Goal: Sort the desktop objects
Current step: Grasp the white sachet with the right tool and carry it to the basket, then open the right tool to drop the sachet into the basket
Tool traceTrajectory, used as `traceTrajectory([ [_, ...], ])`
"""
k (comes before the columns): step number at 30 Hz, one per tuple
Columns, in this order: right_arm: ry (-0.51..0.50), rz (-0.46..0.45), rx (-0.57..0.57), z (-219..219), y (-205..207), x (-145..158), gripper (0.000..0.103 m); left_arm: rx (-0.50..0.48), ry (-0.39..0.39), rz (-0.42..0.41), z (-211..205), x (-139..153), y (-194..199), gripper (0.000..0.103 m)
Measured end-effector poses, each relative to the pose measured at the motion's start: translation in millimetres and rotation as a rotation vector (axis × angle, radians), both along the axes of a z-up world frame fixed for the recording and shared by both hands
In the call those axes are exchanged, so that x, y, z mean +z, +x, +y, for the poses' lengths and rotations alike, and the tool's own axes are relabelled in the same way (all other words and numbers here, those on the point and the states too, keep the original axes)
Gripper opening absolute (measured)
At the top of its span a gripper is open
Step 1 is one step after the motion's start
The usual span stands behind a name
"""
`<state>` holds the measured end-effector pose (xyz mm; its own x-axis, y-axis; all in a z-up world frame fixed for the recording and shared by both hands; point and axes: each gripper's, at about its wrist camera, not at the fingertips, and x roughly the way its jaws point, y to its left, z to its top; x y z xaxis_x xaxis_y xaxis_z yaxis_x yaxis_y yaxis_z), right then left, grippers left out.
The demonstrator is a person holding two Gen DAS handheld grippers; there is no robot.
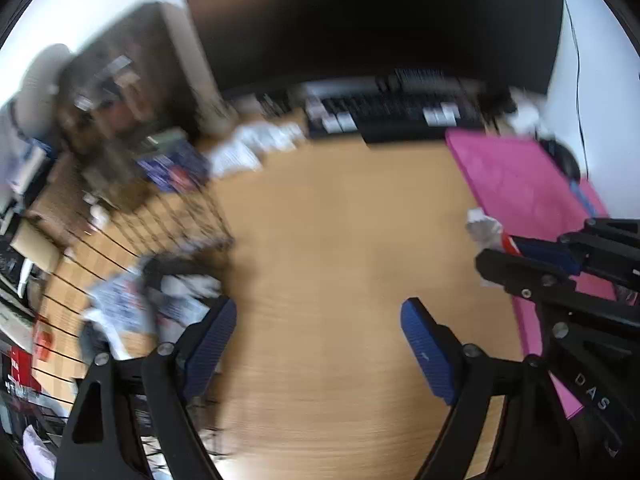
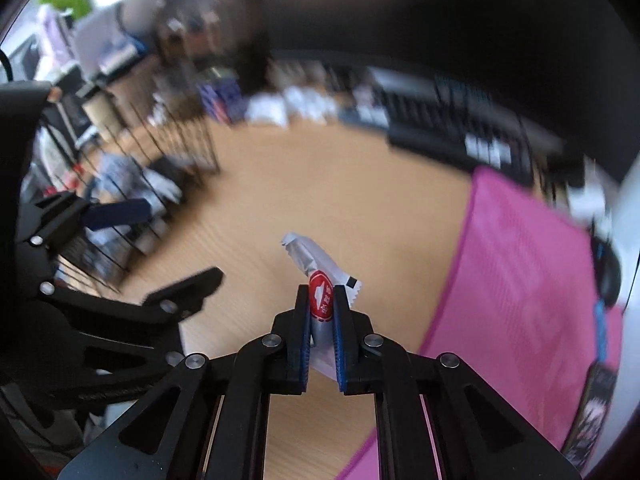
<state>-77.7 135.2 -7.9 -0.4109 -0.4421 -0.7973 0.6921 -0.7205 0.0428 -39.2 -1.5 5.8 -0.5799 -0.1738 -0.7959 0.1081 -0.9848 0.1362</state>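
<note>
My right gripper (image 2: 321, 294) is shut on a silver snack packet (image 2: 312, 258) with a red label, held above the wooden desk (image 2: 340, 200). In the left wrist view the same packet (image 1: 486, 228) sticks out of the right gripper's fingers (image 1: 548, 254) at the right edge. My left gripper (image 1: 318, 320) hangs open over bare desk (image 1: 340, 240) with nothing between its blue pads (image 1: 424, 340). A black wire basket (image 1: 132, 232) holding several packets and papers stands to the left.
A pink mat (image 1: 516, 184) covers the desk's right side, with a dark mouse (image 1: 566, 160) at its far edge. A black keyboard (image 1: 400, 114) and dark monitor (image 1: 360, 20) stand at the back. White packets (image 1: 256, 144) and a blue box (image 1: 176, 168) lie beyond the basket.
</note>
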Motion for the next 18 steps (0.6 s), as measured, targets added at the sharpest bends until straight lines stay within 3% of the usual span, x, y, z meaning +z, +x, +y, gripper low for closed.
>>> traceTrajectory([
  [3,-0.049,0.06,0.078,-31.2,12.4,40.5,0.01,0.087,-0.041,0.076,-32.0,30.5,16.7,0.085],
  [7,-0.095,0.112,0.208,-91.4,35.7,74.1,0.01,0.222,-0.032,0.094,-92.7,45.6,39.7,0.086],
  [13,-0.075,0.1,0.367,-190.2,63.5,70.3,0.01,0.44,-0.002,0.053,-180.2,31.5,76.4,0.086],
  [18,-0.069,0.064,0.421,-226.0,76.3,50.5,0.01,0.532,0.012,0.036,-217.1,18.8,87.0,0.086],
])
